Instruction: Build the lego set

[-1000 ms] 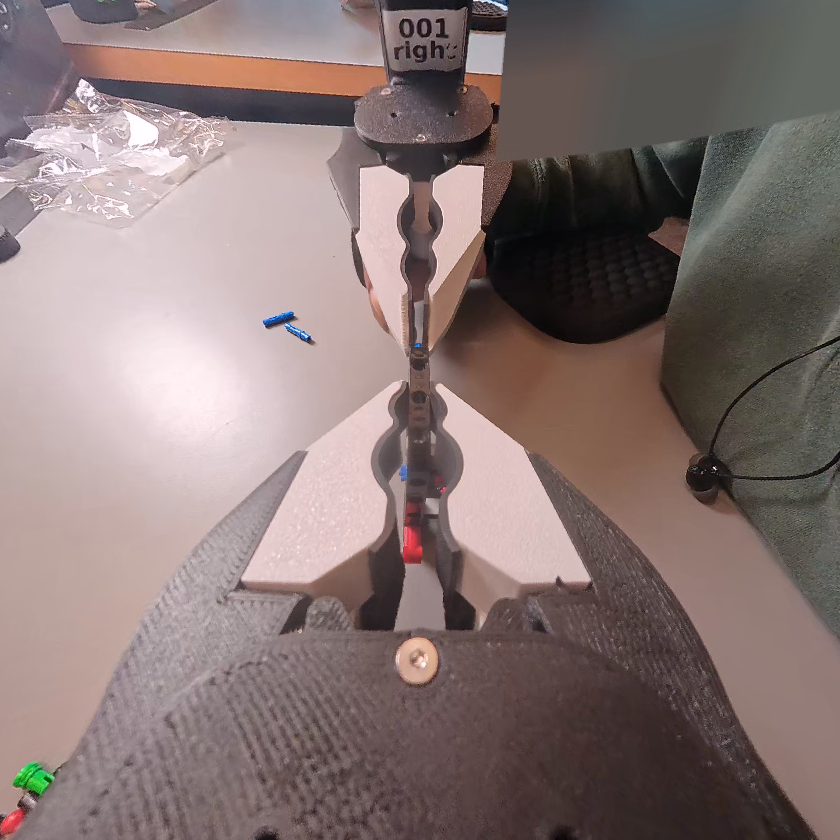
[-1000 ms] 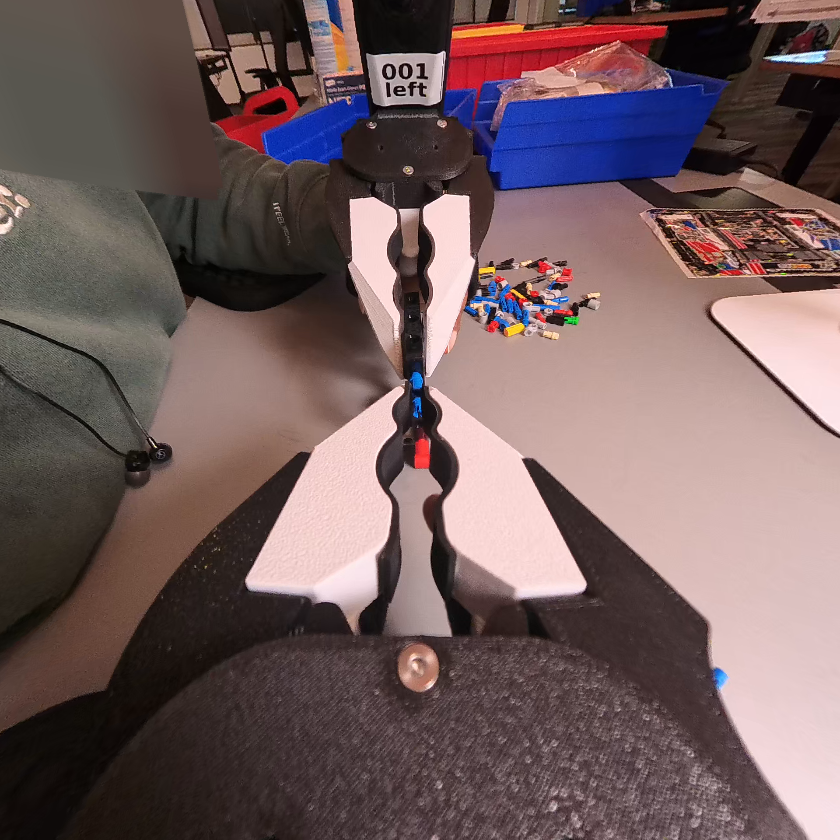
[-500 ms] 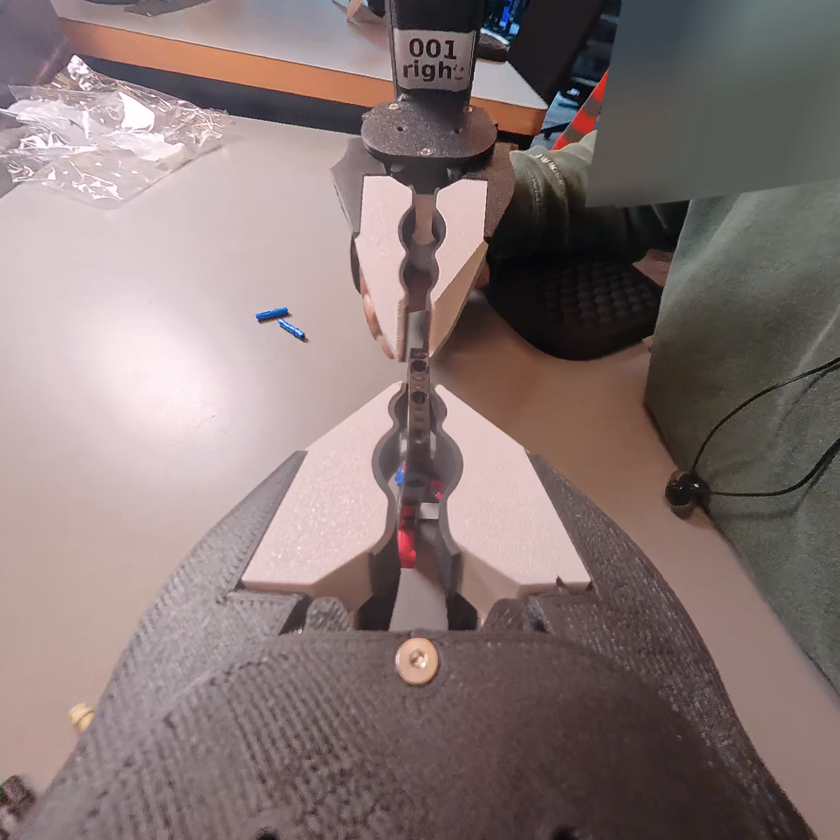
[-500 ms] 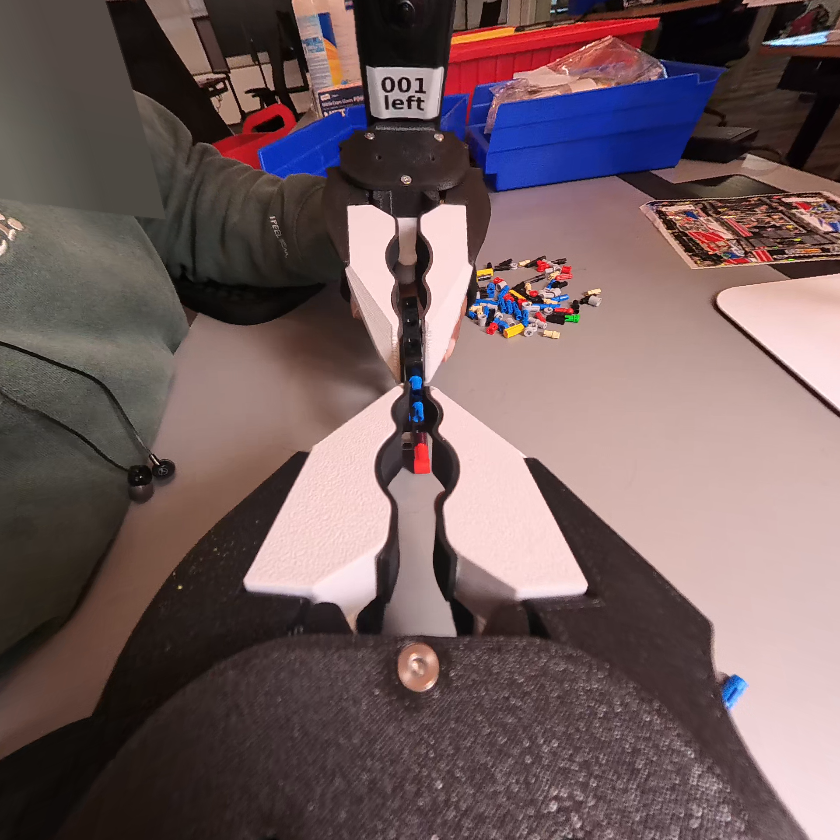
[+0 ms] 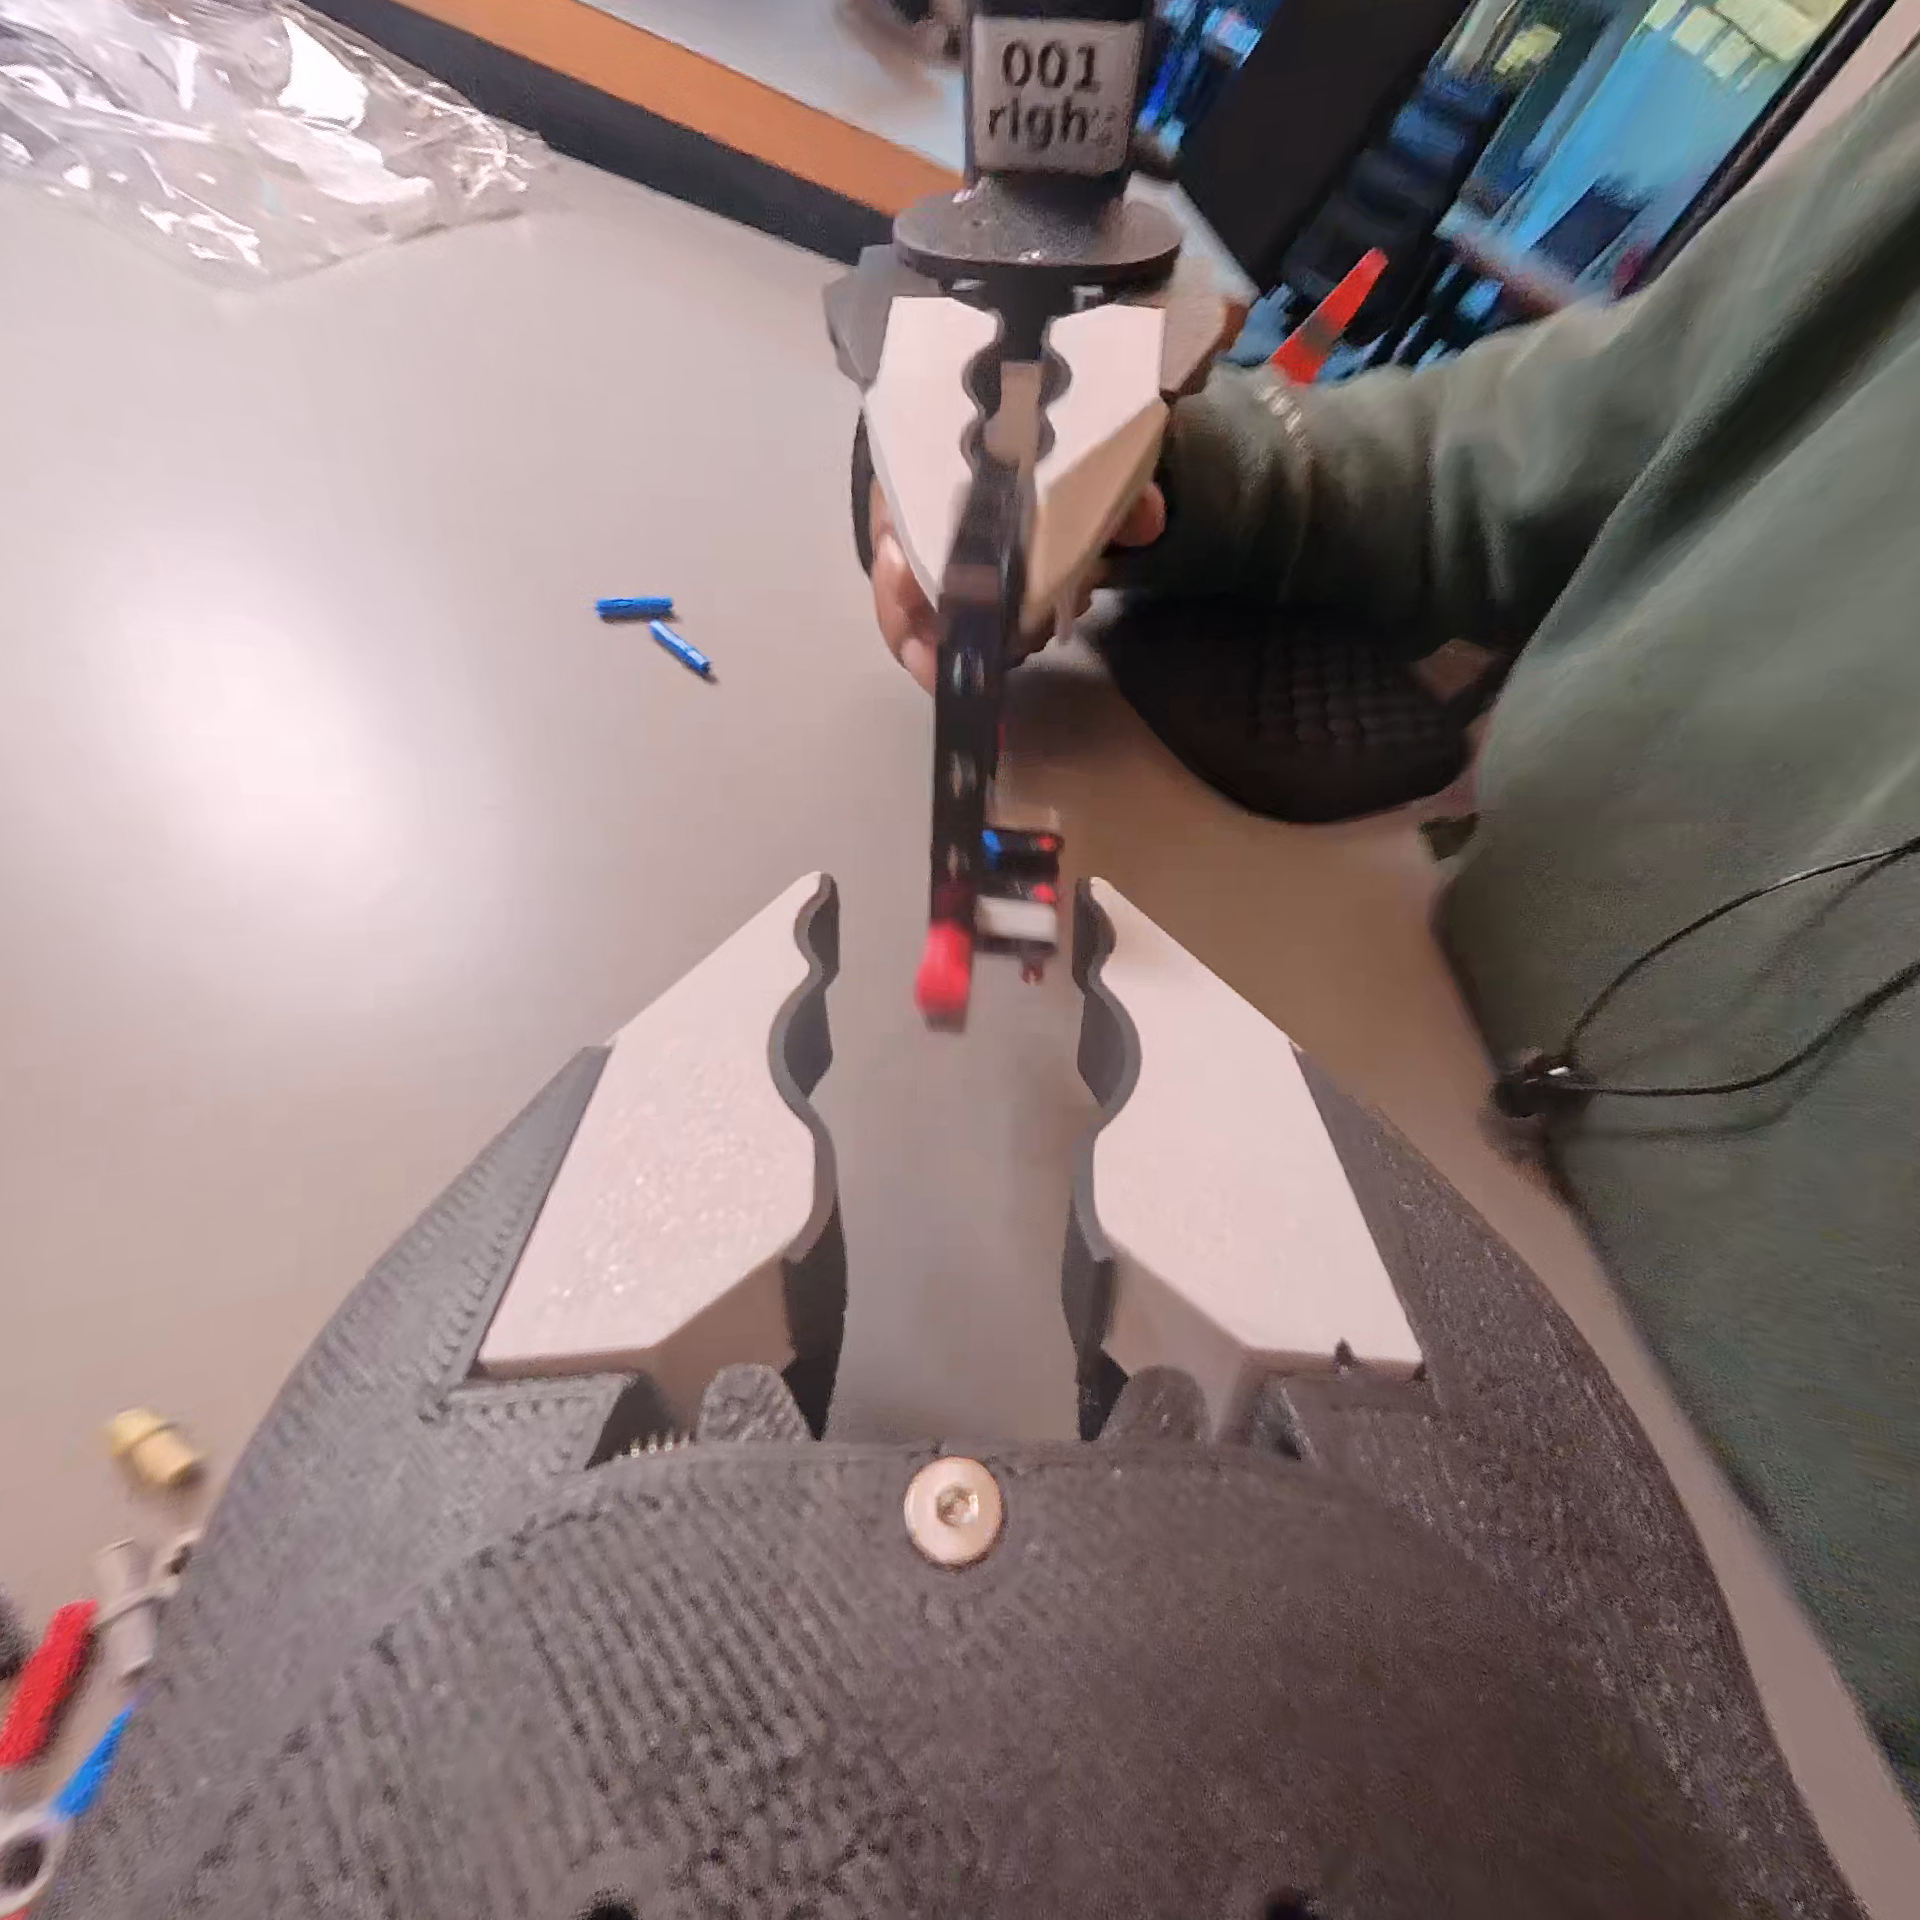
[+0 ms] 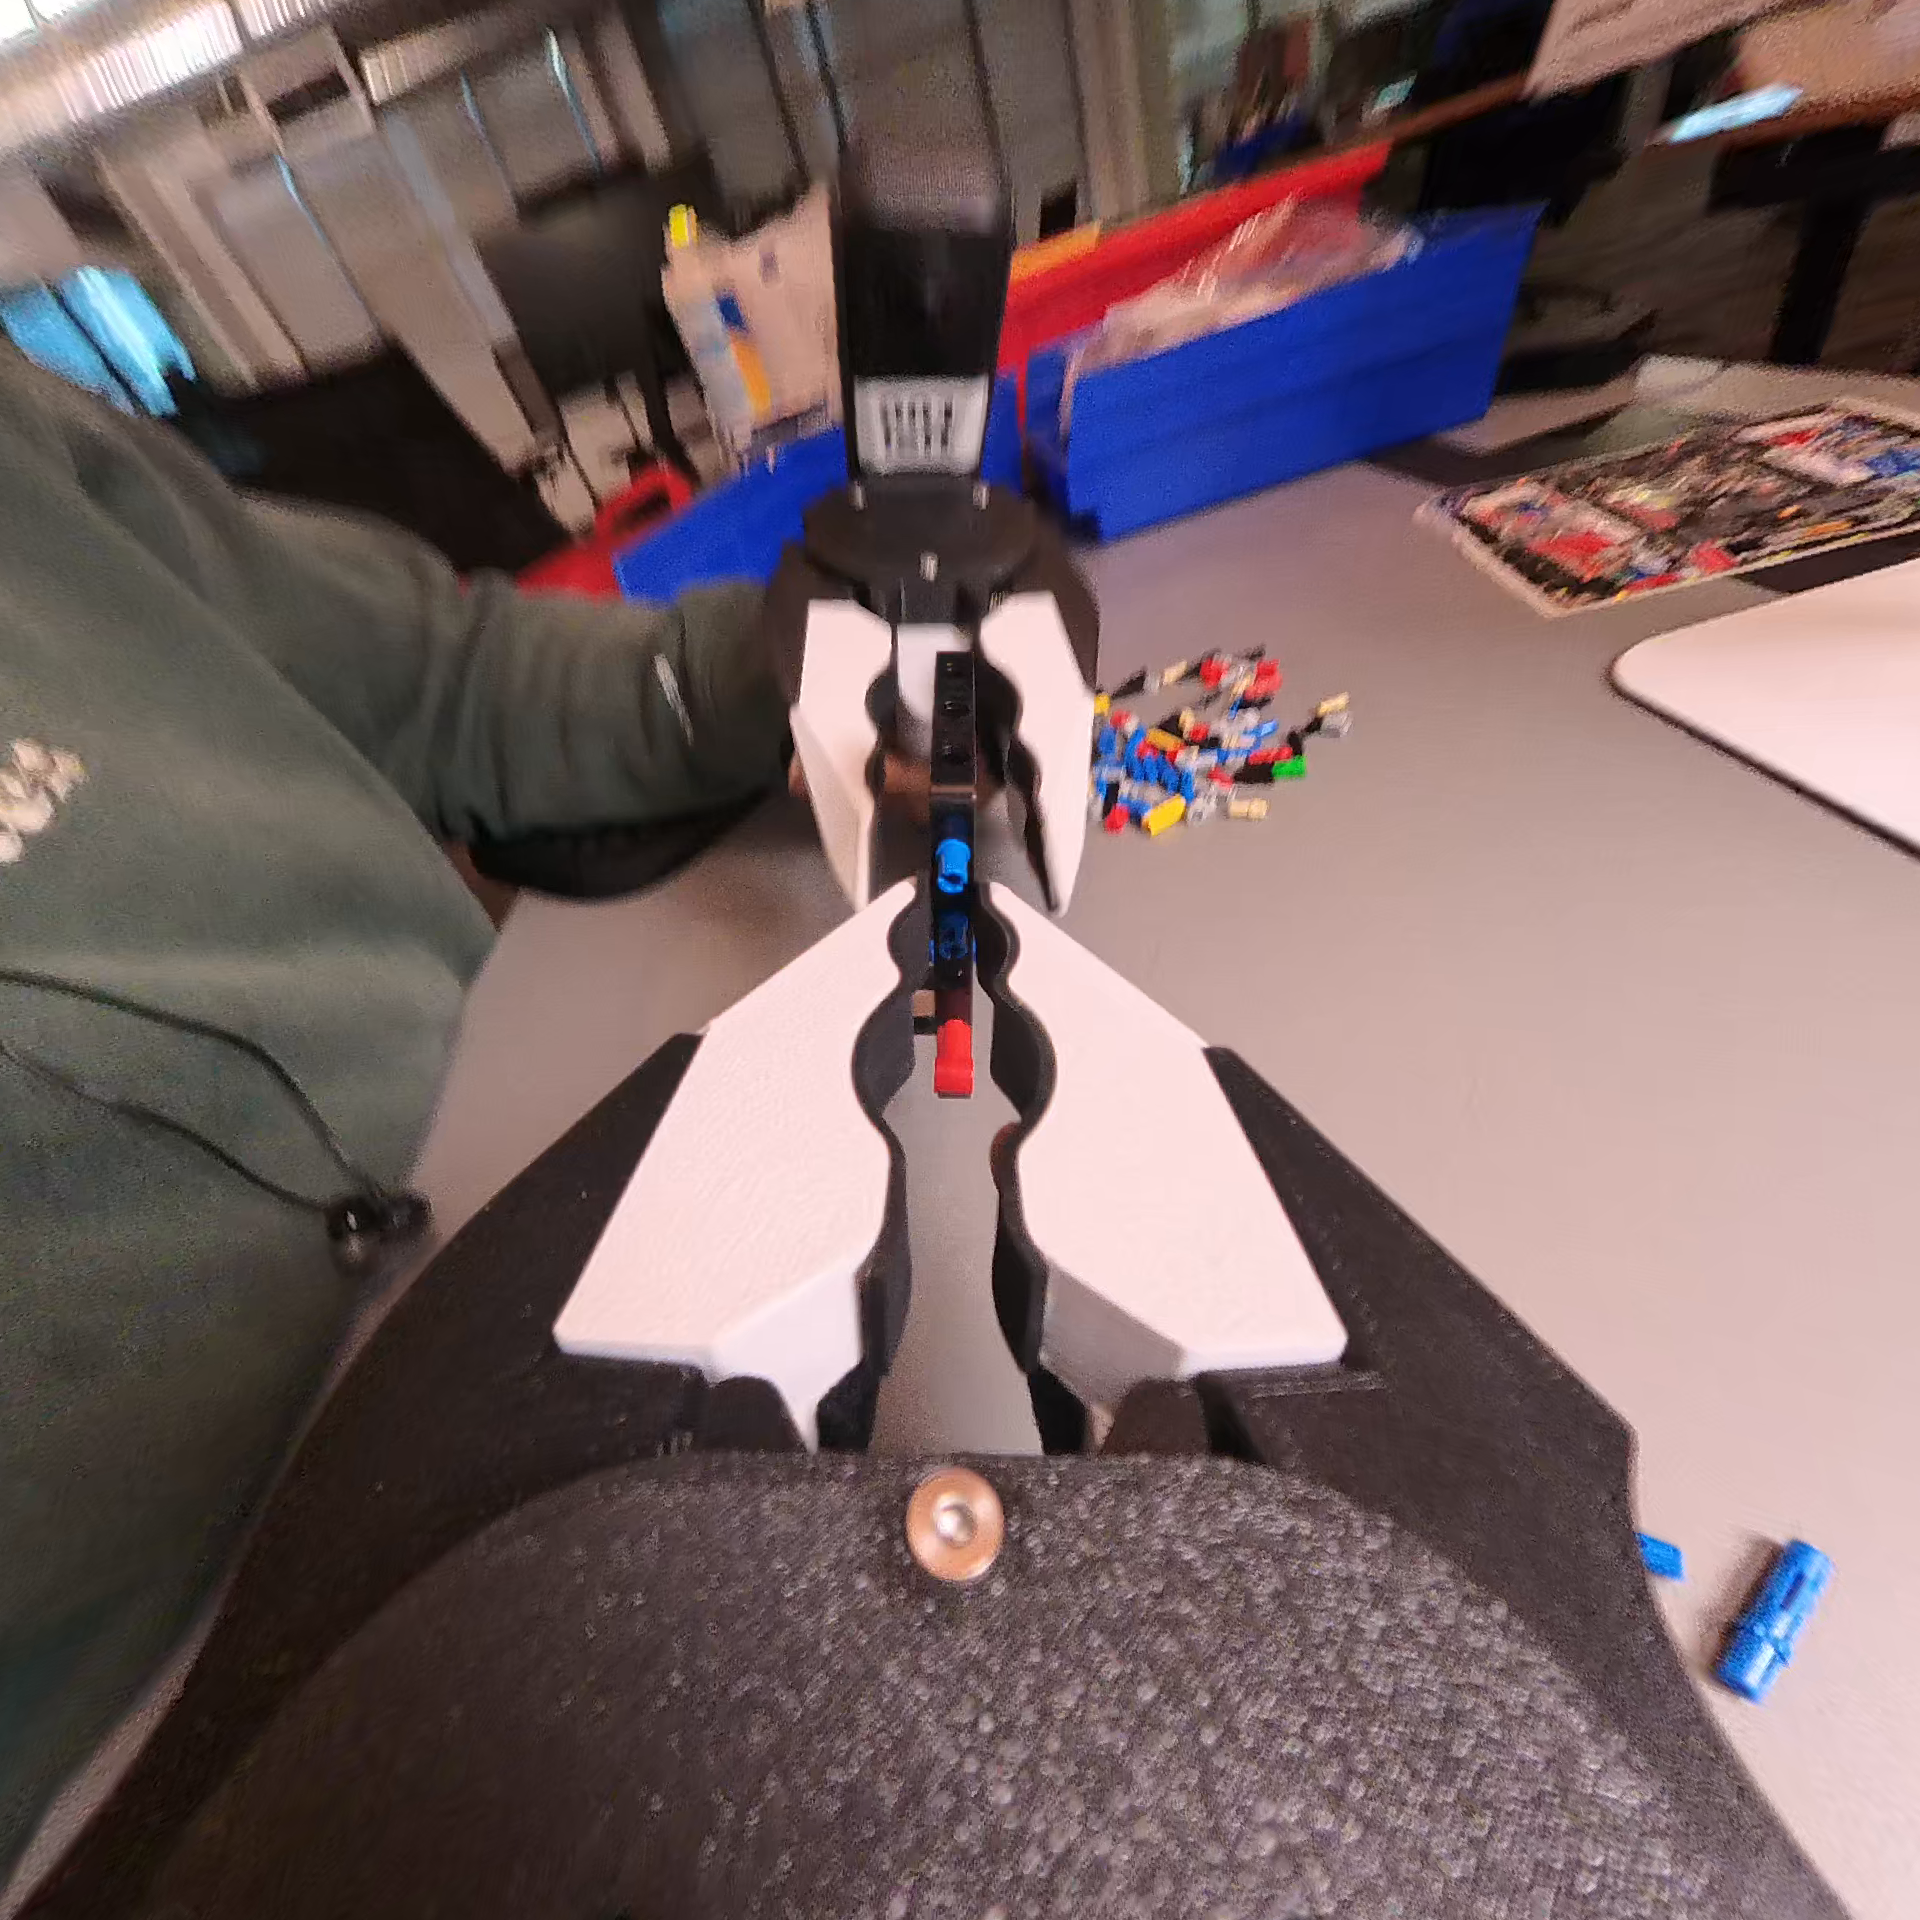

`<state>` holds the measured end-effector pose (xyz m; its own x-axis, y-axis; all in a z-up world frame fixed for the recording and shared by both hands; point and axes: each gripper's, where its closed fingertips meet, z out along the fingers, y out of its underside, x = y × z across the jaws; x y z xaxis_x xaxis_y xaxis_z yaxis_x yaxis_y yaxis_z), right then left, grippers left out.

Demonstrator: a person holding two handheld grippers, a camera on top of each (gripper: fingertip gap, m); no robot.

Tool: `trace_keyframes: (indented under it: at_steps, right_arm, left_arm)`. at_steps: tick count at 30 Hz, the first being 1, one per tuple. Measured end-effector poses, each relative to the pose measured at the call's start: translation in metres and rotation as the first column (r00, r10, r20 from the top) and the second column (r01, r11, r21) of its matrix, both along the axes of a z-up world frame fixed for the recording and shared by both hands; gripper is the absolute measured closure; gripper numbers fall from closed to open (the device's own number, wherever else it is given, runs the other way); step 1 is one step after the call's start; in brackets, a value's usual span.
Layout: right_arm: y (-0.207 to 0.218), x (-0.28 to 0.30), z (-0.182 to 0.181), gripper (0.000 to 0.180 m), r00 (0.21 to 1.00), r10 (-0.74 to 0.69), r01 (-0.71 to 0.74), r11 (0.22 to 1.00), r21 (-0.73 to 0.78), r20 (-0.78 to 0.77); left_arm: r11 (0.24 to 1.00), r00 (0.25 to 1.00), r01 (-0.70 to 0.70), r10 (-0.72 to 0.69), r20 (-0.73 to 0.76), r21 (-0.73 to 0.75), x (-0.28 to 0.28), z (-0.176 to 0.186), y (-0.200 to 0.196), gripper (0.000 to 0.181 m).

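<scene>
Far left in the left wrist view: crumpled clear plastic bag (image 5: pixel 239 135), pushed to the table (image 5: pixel 260 831) edge, probably emptied packaging kept out of the way. Nearer, two loose blue pins (image 5: pixel 655 629), lying apart from everything, seemingly set aside within reach. At centre, left gripper (image 5: pixel 954 914) spread wide, gripping nothing, with the red-tipped end of the black lego beam assembly (image 5: pixel 971 790) hanging between its tips yet touching neither, apparently freed so the other tool can carry it alone. Beyond it, right gripper (image 5: pixel 1023 582) pinching the beam's far end, held clear above the table. In the right wrist view, right gripper (image 6: pixel 951 914) pressed together on the same assembly (image 6: pixel 954 831), blue pin facing out, likely kept visible for the next fit. Further right, pile of small coloured parts (image 6: pixel 1210 743), then instruction sheet (image 6: pixel 1704 509), flat near the table's far side, presumably for reference.
</scene>
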<state>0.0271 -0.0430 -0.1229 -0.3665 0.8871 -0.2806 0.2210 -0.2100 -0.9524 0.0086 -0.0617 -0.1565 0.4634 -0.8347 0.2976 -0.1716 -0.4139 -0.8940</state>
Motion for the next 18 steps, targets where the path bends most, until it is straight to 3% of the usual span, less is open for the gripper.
trace_keyframes:
  at_steps: [5,6,8,12,14,18]
  right_arm:
    - [0.018,0.003,0.040,0.175,0.978,-0.095,0.052,0.973,-0.223,-0.184]
    - [0.019,0.004,0.044,0.175,0.973,-0.107,0.056,0.969,-0.242,-0.202]
    - [0.021,0.004,0.051,0.175,0.962,-0.131,0.067,0.963,-0.261,-0.240]
    - [0.021,-0.001,0.045,0.174,0.976,-0.129,0.075,0.954,-0.289,-0.174]
    - [0.019,-0.003,0.038,0.172,0.986,-0.113,0.080,0.966,-0.247,-0.121]
    - [0.023,-0.001,0.037,0.155,0.993,-0.102,0.102,0.995,0.012,-0.053]
  left_arm:
    - [1.000,0.968,-0.015,0.013,0.250,0.005,0.008,0.034,0.004,0.145]
    - [0.998,0.966,-0.037,0.024,0.256,0.043,0.009,0.042,0.005,0.154]
    - [0.993,0.970,-0.066,0.041,0.238,0.098,0.010,0.052,0.006,0.155]
    - [0.997,0.965,-0.061,0.046,0.257,0.050,0.001,0.063,0.002,0.157]
    - [0.999,0.966,-0.036,0.040,0.254,-0.020,-0.003,0.059,-0.001,0.157]
    - [0.991,0.960,0.004,0.034,0.278,-0.133,-0.004,0.052,-0.005,0.157]
